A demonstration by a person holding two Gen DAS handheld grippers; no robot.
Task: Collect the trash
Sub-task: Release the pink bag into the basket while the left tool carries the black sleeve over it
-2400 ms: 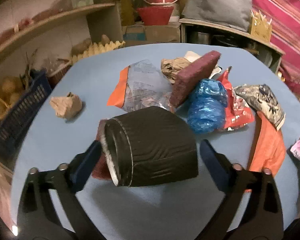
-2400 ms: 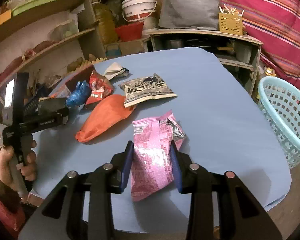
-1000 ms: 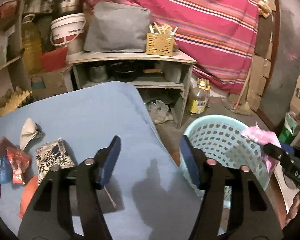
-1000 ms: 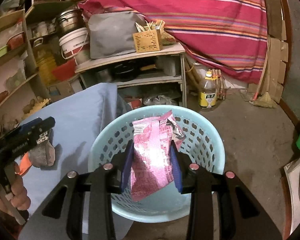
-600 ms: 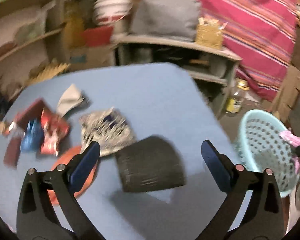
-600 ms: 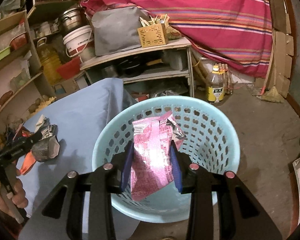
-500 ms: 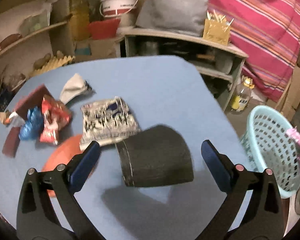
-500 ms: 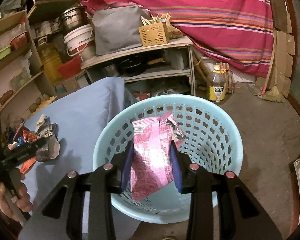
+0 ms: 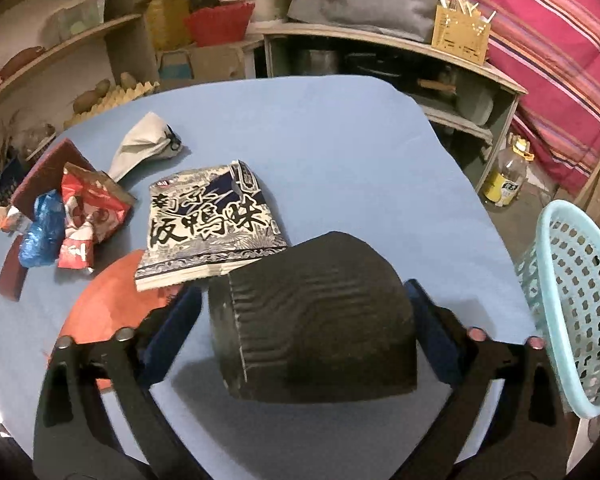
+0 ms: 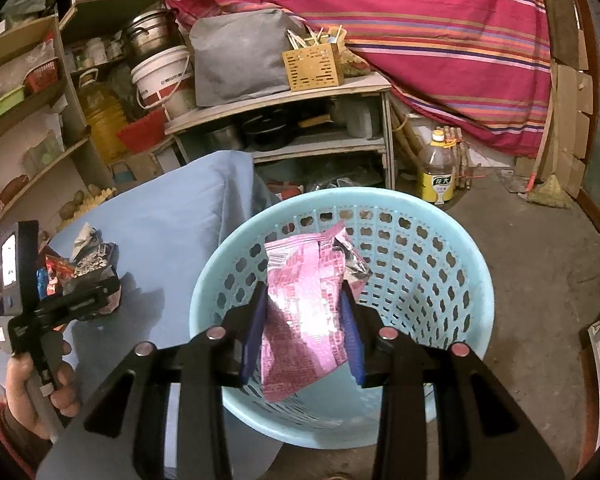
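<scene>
At frame centre, the right gripper fingers clamp a crumpled pink foil wrapper above the pale blue plastic basket; letting go here should drop it inside. The left gripper fingers, just closing, flank a black ridged sleeve over the blue counter.

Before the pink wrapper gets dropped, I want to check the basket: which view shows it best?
The right wrist view: the light blue basket fills the middle, rim and inside visible, directly below the pink wrapper. The left wrist view catches only part of its wall at the right edge.
</scene>
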